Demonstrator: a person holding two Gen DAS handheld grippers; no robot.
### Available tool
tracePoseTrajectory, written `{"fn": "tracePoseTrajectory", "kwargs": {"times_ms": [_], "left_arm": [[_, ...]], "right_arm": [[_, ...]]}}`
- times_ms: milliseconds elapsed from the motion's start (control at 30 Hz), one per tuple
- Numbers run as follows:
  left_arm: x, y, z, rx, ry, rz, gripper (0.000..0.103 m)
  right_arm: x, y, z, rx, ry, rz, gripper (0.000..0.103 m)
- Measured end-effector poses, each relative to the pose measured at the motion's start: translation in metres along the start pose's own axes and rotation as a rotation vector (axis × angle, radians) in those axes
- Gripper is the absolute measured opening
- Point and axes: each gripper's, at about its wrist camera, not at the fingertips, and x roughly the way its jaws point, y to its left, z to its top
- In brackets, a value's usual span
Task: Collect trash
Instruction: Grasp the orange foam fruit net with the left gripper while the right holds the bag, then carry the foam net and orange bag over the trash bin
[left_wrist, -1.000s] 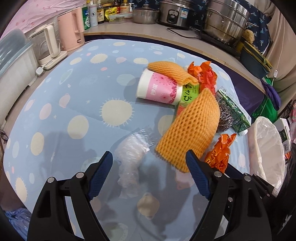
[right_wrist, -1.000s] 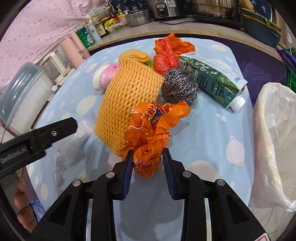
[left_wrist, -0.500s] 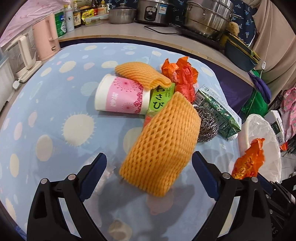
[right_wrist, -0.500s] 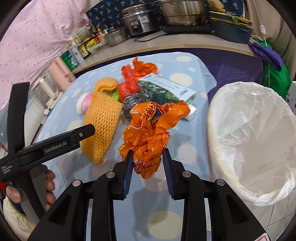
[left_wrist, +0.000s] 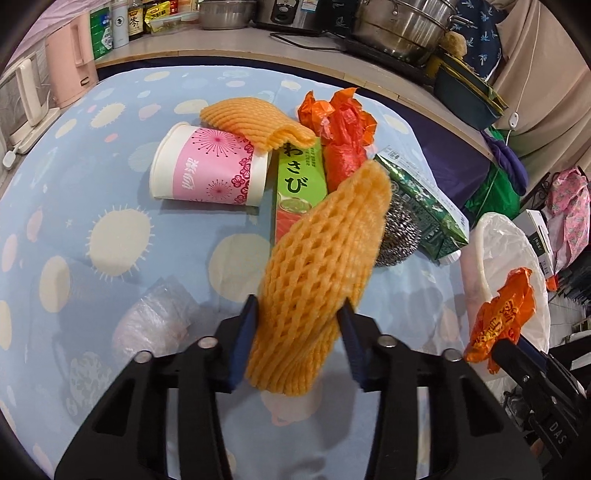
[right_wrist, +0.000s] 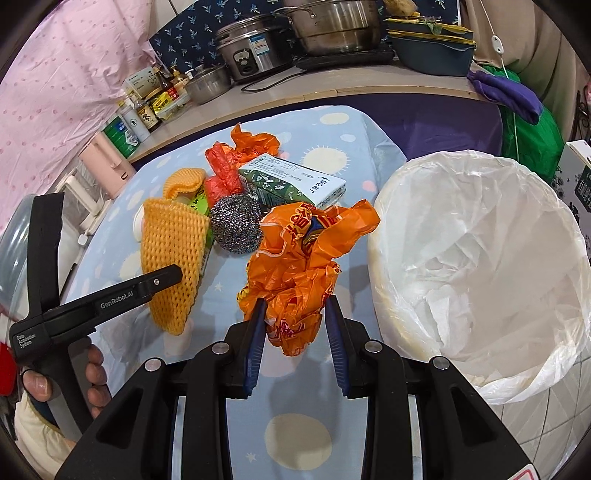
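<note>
Carrying two items at once: my right gripper (right_wrist: 295, 325) has its fingers clenched on a crumpled orange wrapper (right_wrist: 306, 258), held above the worktop (right_wrist: 295, 439) just beside the lined bin (right_wrist: 480, 266); my left gripper (left_wrist: 297, 338) clamps the orange foam fruit net (left_wrist: 317, 273). I judge the wrapper should clear the bin rim before release. Only the left view shows the pink paper cup (left_wrist: 210, 170), wasabi box (left_wrist: 299, 184) and clear plastic film (left_wrist: 155, 321); only the right shows the bin's interior.
</note>
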Motion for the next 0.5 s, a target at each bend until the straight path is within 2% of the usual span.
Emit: {"fn": "tracePoseTrajectory", "kwargs": {"times_ms": [133, 500], "left_arm": [[-0.013, -0.004, -0.008, 0.006, -0.002, -0.021, 0.023], [-0.066, -0.021, -0.032, 0.036, -0.024, -0.058, 0.022]], "right_arm": [[-0.006, -0.002, -0.001, -0.001, -0.015, -0.002, 0.031], [-0.035, -0.009, -0.003, 0.017, -0.069, 0.012, 0.031]]}}
